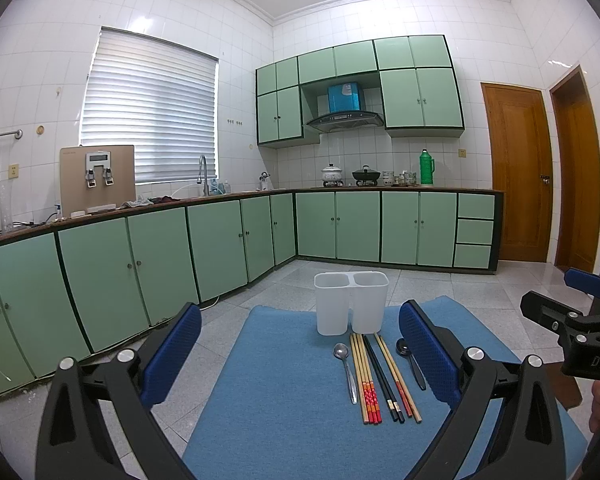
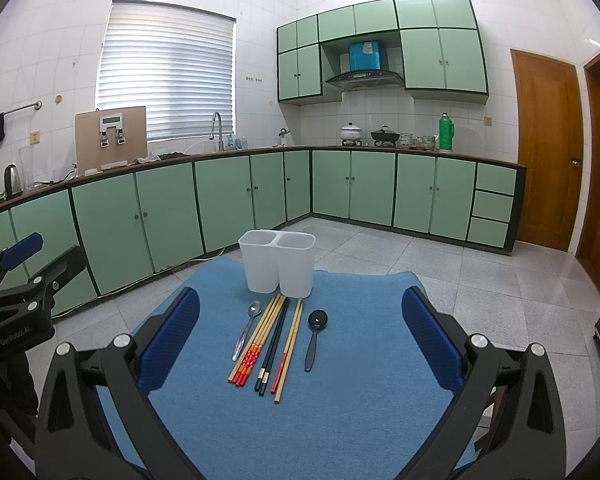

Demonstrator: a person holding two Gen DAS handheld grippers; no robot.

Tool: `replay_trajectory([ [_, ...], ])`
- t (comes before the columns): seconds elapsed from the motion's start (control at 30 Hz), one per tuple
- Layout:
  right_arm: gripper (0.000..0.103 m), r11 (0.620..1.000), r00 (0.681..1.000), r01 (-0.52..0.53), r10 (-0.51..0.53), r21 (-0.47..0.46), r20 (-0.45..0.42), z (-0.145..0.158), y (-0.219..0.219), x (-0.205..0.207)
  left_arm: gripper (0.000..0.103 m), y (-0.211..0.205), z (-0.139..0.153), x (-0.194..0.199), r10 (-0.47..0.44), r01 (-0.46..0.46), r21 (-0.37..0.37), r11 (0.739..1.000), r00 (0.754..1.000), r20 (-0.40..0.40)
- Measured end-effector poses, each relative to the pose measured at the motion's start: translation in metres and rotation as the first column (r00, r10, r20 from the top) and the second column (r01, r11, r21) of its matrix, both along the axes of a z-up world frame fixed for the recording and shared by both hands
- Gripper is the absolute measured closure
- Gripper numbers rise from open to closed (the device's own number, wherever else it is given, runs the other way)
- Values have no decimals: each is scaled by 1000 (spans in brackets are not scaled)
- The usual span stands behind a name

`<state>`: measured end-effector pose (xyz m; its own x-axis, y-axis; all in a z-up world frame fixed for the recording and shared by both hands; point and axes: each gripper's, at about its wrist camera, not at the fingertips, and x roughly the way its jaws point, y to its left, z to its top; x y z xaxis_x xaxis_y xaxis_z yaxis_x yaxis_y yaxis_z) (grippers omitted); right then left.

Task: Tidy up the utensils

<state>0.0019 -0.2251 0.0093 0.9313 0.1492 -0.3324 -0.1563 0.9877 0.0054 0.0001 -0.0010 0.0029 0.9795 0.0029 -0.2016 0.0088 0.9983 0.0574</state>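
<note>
Nothing had been picked up yet: all the utensils lay in a row on the blue mat (image 2: 340,420), handles toward the cameras, just in front of the white holder (image 2: 278,264), which stood upright at the mat's far edge with both of its compartments empty. That layout looked deliberate, each piece side by side, within easy reach. From left to right lay the steel spoon (image 2: 246,334), a bundle of red-ended chopsticks (image 2: 256,342), a black pair (image 2: 274,346), another bamboo pair (image 2: 290,350), and the black spoon (image 2: 315,336) slightly apart. The left gripper (image 1: 300,352) and right gripper (image 2: 300,340) both hovered above the near end of the mat, fingers spread wide and holding nothing, probably because either could then drop onto a handle. The twin compartments suggested spoons in one and chopsticks in the other, though which was meant for which could not be told.
</note>
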Motion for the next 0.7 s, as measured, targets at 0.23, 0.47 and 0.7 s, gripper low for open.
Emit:
replay_trajectory([
  [0.23,5,1000,1000,0,0,0,0,0,0,0,6,0,0,0,1,-1,-1,1000,1000,0],
  [0.47,5,1000,1000,1,-1,1,0,-1,-1,0,6,1,0,0,0,0,-1,1000,1000,-2],
  [0.7,5,1000,1000,2,-2,2,-3,-1,-1,1,6,1,-1,1,1,-1,-1,1000,1000,-2],
])
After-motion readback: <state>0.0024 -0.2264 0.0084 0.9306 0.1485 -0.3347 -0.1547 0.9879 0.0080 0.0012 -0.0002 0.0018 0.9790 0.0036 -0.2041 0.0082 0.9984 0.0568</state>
